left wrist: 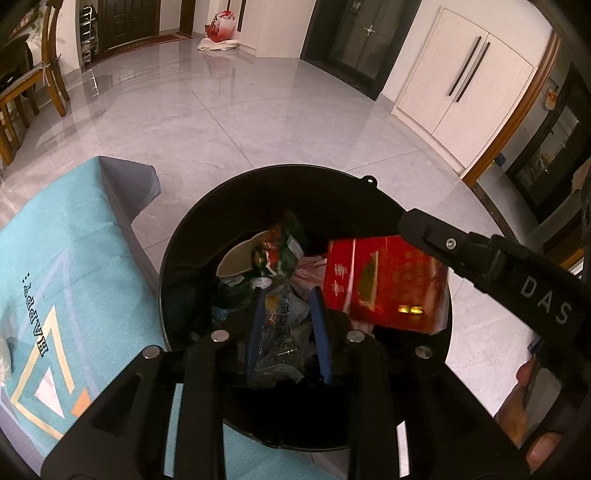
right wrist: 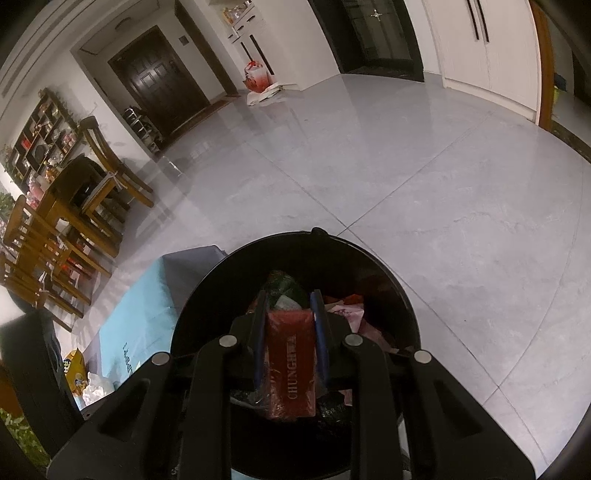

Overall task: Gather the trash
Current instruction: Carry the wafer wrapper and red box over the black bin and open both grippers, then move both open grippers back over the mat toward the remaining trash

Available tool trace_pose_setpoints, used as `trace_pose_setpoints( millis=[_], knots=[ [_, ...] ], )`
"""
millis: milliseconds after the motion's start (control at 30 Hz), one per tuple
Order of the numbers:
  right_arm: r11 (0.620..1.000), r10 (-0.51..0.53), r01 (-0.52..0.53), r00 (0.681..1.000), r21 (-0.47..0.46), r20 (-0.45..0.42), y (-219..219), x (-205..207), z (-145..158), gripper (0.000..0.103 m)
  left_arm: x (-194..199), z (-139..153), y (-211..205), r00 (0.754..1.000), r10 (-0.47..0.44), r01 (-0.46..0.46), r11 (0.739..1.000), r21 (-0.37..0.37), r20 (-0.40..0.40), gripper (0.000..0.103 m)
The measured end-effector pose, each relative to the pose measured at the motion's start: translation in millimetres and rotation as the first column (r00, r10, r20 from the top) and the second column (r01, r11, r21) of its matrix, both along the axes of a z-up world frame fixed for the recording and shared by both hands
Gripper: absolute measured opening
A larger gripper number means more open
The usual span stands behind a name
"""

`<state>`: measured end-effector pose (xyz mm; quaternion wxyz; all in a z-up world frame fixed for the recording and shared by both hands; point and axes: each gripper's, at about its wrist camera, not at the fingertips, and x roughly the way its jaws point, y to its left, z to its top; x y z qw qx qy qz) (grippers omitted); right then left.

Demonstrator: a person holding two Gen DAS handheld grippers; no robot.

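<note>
A round black trash bin [left wrist: 177,266] stands on the floor beside a table and holds several wrappers and a paper cup [left wrist: 236,262]. My left gripper [left wrist: 286,295] hovers over the bin, shut on a crumpled clear blue wrapper [left wrist: 280,332]. My right gripper [right wrist: 289,295] is over the same bin [right wrist: 192,317], shut on a red cigarette pack [right wrist: 291,365] marked CHUNGHWA. In the left wrist view that red pack [left wrist: 384,280] hangs over the bin's right side, held by the right gripper's black finger [left wrist: 428,229].
A table with a teal cloth [left wrist: 66,266] lies left of the bin, also seen in the right wrist view [right wrist: 136,325]. Grey tile floor [right wrist: 424,206] spreads beyond. Wooden chairs [right wrist: 107,166] stand far left. White cupboard doors [left wrist: 454,85] are far right. A red bag [left wrist: 221,26] sits by the far wall.
</note>
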<state>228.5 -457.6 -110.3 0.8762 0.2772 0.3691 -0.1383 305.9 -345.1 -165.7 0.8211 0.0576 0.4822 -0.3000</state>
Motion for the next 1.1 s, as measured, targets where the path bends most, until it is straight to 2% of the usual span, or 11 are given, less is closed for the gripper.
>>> trace_pose_setpoints(
  millis=[100, 200, 367, 467, 533, 600, 667, 733, 767, 933, 1100],
  knots=[
    [1.0, -0.007, 0.007, 1.0, 0.005, 0.002, 0, -2, -1, 0.024, -1, 1, 2, 1.0, 0.002, -0.002, 1.0, -0.009, 0.009, 0.034],
    [1.0, -0.014, 0.014, 1.0, 0.018, 0.009, -1, -4, 0, 0.031, -3, 4, 4, 1.0, 0.007, -0.006, 1.0, -0.018, 0.023, 0.036],
    [1.0, -0.022, 0.021, 1.0, 0.022, 0.019, 1, -7, 2, 0.037, -8, 11, 8, 0.999, 0.014, -0.013, 1.0, -0.027, 0.051, 0.051],
    [0.999, -0.035, 0.034, 0.999, 0.034, 0.034, -1, -9, 4, 0.05, -10, 16, 14, 0.998, 0.024, -0.022, 0.999, -0.032, 0.061, 0.054],
    [0.998, -0.051, 0.049, 0.998, 0.048, 0.049, -3, -13, 5, 0.056, -12, 20, 20, 0.997, 0.036, -0.033, 0.999, -0.041, 0.066, 0.064],
    [0.997, -0.063, 0.06, 0.996, 0.053, 0.059, -4, -17, 7, 0.06, -15, 24, 27, 0.996, 0.045, -0.041, 0.998, -0.052, 0.073, 0.069],
    [0.996, -0.072, 0.069, 0.995, 0.056, 0.066, -4, -20, 9, 0.064, -19, 27, 33, 0.996, 0.054, -0.05, 0.997, -0.054, 0.075, 0.083],
    [0.996, -0.078, 0.074, 0.995, 0.058, 0.069, -2, -22, 9, 0.067, -25, 30, 40, 0.995, 0.055, -0.049, 0.997, -0.066, 0.08, 0.086],
    [0.995, -0.081, 0.077, 0.994, 0.06, 0.07, -1, -23, 9, 0.068, -28, 32, 43, 0.995, 0.056, -0.051, 0.996, -0.067, 0.083, 0.09],
    [0.994, -0.096, 0.092, 0.992, 0.054, 0.08, 3, -27, 12, 0.078, -44, 41, 64, 0.993, 0.061, -0.056, 0.997, -0.056, 0.098, 0.099],
    [0.994, -0.095, 0.09, 0.992, 0.063, 0.084, 12, -30, 13, 0.081, -57, 48, 98, 0.99, 0.11, -0.105, 0.993, -0.063, 0.091, 0.1]
  ],
)
